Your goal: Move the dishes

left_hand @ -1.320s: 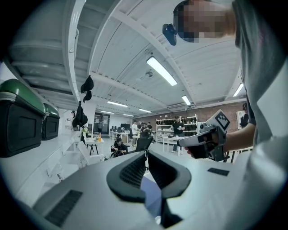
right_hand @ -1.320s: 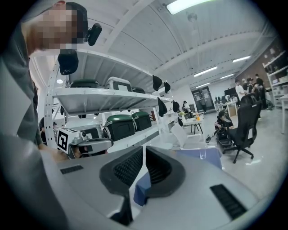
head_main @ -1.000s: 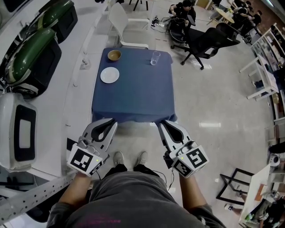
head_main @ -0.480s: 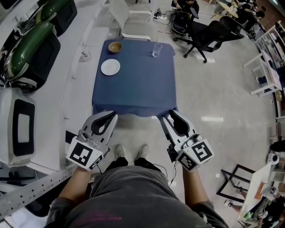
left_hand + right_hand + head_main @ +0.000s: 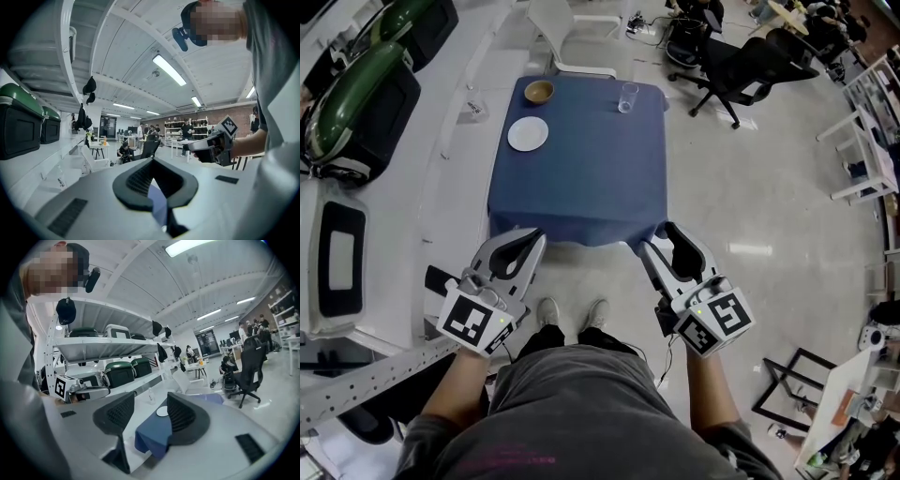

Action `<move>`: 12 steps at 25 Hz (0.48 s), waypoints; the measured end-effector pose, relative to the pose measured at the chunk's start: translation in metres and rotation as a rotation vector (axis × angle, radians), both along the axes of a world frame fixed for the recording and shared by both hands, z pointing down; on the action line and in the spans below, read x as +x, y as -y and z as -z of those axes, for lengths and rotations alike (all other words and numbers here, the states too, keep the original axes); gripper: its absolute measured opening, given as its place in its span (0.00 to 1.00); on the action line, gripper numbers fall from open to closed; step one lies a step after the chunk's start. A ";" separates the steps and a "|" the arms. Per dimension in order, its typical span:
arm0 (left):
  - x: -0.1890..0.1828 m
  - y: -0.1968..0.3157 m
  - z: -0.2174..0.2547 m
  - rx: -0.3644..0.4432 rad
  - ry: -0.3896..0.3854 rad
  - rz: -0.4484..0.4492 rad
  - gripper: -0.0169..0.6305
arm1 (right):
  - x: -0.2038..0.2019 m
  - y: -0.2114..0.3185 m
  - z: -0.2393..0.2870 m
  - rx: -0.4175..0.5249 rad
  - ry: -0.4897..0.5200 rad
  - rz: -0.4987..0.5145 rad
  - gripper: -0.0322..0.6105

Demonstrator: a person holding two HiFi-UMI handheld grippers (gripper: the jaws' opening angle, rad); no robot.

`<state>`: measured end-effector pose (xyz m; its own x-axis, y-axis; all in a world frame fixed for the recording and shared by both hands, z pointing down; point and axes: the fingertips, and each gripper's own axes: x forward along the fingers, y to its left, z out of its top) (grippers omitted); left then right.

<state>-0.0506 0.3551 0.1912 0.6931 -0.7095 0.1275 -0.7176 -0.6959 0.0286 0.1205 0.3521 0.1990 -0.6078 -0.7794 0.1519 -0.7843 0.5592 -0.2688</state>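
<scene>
On the blue-clothed table (image 5: pixel 581 178), a white plate (image 5: pixel 528 133), a brown bowl (image 5: pixel 539 91) and a clear glass (image 5: pixel 627 97) stand along the far side. Both grippers hover short of the table's near edge, far from the dishes. My left gripper (image 5: pixel 536 241) is shut with nothing in it; its closed jaws (image 5: pixel 152 161) let only a strip of blue cloth show through. My right gripper (image 5: pixel 661 238) has just been opening and stands open, nothing between its jaws. In the right gripper view the plate (image 5: pixel 162 411) shows far off between the fingers.
A white chair (image 5: pixel 567 28) stands behind the table, and black office chairs (image 5: pixel 741 75) with seated people are at the back right. Shelving with green-lidded crates (image 5: pixel 361 98) and a white crate (image 5: pixel 333 258) runs along the left. The person's shoes (image 5: pixel 572 314) are on the floor below the table edge.
The right gripper's jaws have parted from shut to wide open. Both grippers have edged forward toward the table's near edge. The left gripper stays shut.
</scene>
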 end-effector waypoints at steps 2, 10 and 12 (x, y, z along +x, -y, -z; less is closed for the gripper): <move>0.007 -0.001 -0.001 -0.002 0.006 0.010 0.03 | 0.006 0.002 -0.002 -0.001 0.003 0.013 0.37; 0.032 0.000 0.000 -0.001 0.035 0.064 0.03 | 0.043 0.010 -0.007 0.003 0.029 0.040 0.38; 0.036 0.001 -0.001 -0.006 0.040 0.078 0.03 | 0.050 0.013 -0.010 -0.002 0.033 0.046 0.40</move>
